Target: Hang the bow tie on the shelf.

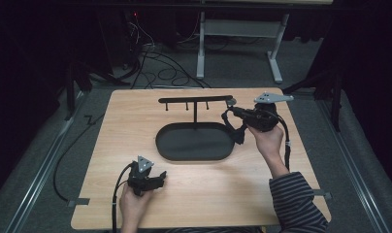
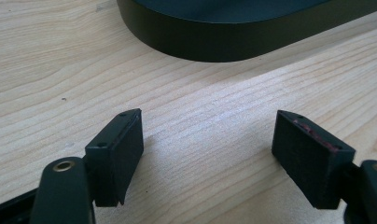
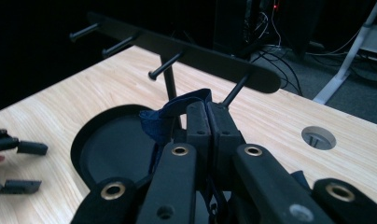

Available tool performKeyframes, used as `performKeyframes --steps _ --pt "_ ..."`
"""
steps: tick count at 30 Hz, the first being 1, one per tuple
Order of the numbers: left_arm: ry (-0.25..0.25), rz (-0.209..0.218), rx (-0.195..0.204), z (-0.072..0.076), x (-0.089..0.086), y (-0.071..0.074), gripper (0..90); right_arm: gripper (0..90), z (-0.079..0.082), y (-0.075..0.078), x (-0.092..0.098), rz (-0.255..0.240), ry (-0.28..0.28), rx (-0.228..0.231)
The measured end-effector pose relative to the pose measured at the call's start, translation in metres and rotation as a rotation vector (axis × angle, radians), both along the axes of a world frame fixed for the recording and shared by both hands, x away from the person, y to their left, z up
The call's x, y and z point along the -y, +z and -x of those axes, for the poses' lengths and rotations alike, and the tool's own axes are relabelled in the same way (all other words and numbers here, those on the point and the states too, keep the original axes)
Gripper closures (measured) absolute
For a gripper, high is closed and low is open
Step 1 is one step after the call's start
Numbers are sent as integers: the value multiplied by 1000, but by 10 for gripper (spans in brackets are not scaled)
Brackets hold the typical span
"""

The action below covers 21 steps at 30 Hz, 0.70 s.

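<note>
The right gripper (image 3: 207, 116) is clamped on a dark blue strap (image 3: 177, 109) — soft, limp, light cloth — just below the rack's (image 1: 195, 100) peg (image 3: 235, 91), at two o'clock of the tray (image 1: 194, 141). Best gripped near the loop's top, so it hangs open. The left gripper (image 2: 207, 154) rests wide open at seven o'clock.

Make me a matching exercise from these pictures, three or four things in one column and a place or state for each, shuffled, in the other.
Things:
1. left gripper
2. right gripper
3. black tray
4. blue strap

States:
A. pinched between closed jaws
B. jaws open above bare wood
C. raised near the rack's end peg
D. oval, under the rack's post

Pairs: 1-B, 2-C, 3-D, 4-A
</note>
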<state>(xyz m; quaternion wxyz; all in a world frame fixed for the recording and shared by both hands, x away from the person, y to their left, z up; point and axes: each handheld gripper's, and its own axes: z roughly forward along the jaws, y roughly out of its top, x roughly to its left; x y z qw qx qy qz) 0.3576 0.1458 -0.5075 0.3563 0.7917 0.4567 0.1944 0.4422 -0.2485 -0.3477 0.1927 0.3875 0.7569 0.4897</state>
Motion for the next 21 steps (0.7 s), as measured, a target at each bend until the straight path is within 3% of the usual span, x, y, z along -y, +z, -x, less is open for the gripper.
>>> performKeyframes --steps 7,21 --pt "0 -1 0 0 0 0 253 900 -10 5 -5 -32 -4 -7" --pt "0 -1 0 0 0 0 253 899 -33 5 -11 9 -57 -15"
